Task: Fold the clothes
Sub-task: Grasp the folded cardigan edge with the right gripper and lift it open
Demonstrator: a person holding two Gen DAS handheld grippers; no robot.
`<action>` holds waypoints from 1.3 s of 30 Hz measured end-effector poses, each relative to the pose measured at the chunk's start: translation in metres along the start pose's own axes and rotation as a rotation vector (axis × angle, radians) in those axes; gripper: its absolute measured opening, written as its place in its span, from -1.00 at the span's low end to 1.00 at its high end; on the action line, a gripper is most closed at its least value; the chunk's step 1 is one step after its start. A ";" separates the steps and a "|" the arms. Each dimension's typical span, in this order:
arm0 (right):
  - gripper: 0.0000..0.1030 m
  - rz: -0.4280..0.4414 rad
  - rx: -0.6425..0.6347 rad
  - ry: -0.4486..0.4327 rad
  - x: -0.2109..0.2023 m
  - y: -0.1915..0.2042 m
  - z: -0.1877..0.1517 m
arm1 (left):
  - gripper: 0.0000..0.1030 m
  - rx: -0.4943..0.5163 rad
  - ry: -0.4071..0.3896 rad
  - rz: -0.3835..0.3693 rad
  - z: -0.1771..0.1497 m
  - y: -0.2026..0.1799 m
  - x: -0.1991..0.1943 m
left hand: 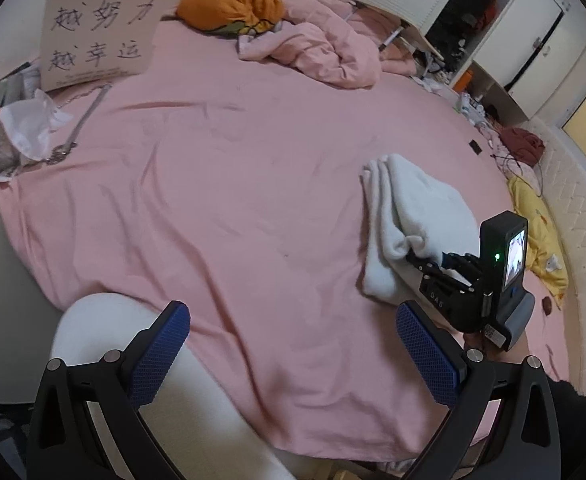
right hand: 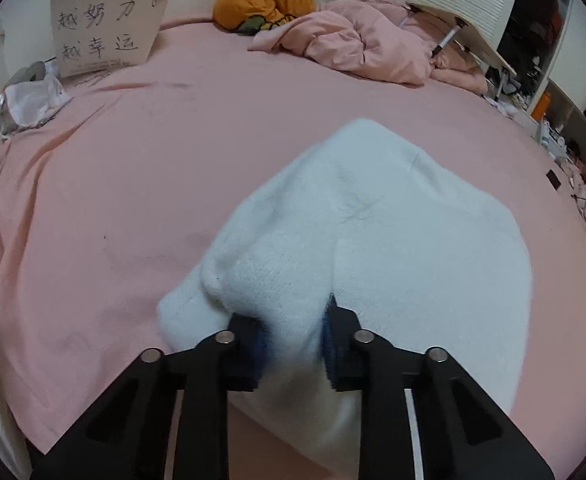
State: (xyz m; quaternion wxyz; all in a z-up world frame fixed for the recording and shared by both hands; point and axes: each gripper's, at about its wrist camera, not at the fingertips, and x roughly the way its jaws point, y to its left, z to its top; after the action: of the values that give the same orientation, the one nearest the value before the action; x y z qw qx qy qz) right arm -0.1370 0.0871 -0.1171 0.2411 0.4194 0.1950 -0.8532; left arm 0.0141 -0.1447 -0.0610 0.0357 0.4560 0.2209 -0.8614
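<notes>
A white fluffy garment (left hand: 413, 216) lies folded on the pink bed sheet (left hand: 221, 200), toward the right side. My right gripper (right hand: 293, 340) is shut on the near edge of the white garment (right hand: 373, 224), with a bunched fold pinched between its blue pads. In the left wrist view the right gripper (left hand: 421, 260) shows as a black body with a lit screen, its fingers buried in the cloth. My left gripper (left hand: 293, 344) stands wide open above bare sheet, left of the garment, with nothing between its blue pads (left hand: 161, 352).
A crumpled pink duvet (left hand: 325, 48) and an orange cushion (left hand: 233, 0) lie at the far end. A cardboard sign (left hand: 97, 32) and a plastic bag (left hand: 29, 124) sit at the far left. A yellow cloth (left hand: 541, 232) lies by the quilted bed edge at right.
</notes>
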 end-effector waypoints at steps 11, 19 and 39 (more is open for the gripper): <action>-0.68 0.039 0.476 -0.181 -0.064 -0.135 0.002 | 1.00 0.086 0.035 -0.030 -0.011 -0.041 0.006; -0.68 -0.267 0.793 -0.197 -0.150 -0.282 -0.141 | 1.00 0.165 0.072 -0.039 -0.020 -0.089 0.011; 0.53 -0.168 0.873 -0.234 -0.155 -0.251 -0.192 | 1.00 0.529 0.083 0.142 0.013 -0.236 0.120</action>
State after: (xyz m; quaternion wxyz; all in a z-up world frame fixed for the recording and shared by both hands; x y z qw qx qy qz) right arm -0.0792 0.4307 -0.0689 -0.0076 0.3654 -0.1779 -0.9137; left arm -0.1273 0.0789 -0.0688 -0.0334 0.4988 -0.0427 -0.8650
